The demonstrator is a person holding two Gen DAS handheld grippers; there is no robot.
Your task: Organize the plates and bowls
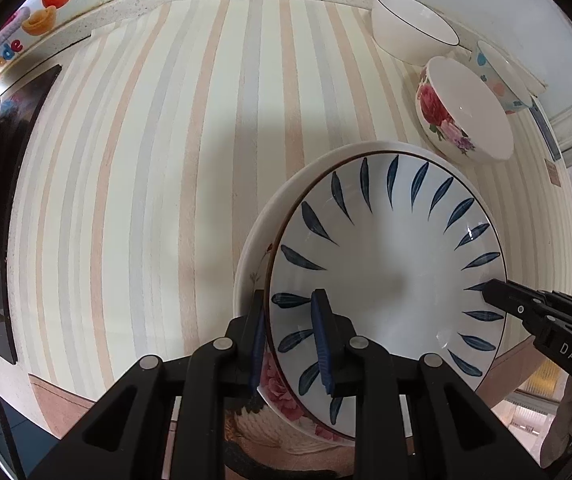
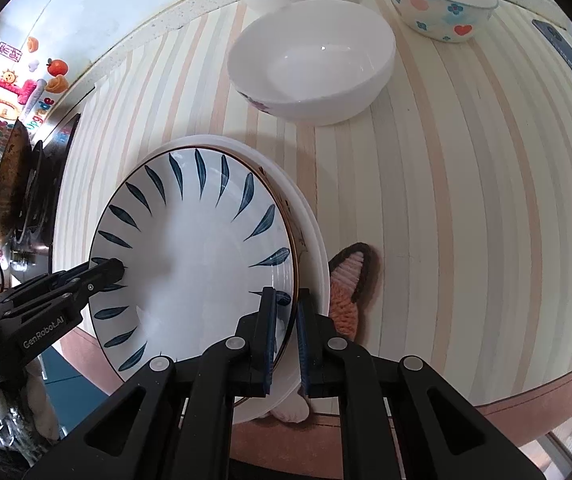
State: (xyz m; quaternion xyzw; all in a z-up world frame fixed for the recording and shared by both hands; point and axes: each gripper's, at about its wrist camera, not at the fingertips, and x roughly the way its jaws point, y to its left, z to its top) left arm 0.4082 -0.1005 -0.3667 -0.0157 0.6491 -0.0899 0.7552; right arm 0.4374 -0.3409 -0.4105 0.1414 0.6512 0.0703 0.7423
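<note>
While both grippers pinch opposite rims of the leaf plate (image 1: 386,276), low and right of centre in the left view, uneven pulls from the left gripper (image 1: 290,344) or right gripper (image 2: 286,340) could tip it off the flowered plate (image 1: 278,388) beneath.

Open striped table (image 1: 158,168) left; three bowls (image 1: 466,112) crowd far right.

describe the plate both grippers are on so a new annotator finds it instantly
On the striped tablecloth, look at the near edge, in front of the three bowls. The blue-leaf plate tops a stack of plates there, with the left gripper and the right gripper on opposite rims. Only it has dark blue leaf strokes radiating round a white centre; the plate beneath shows pink flowers.
</note>
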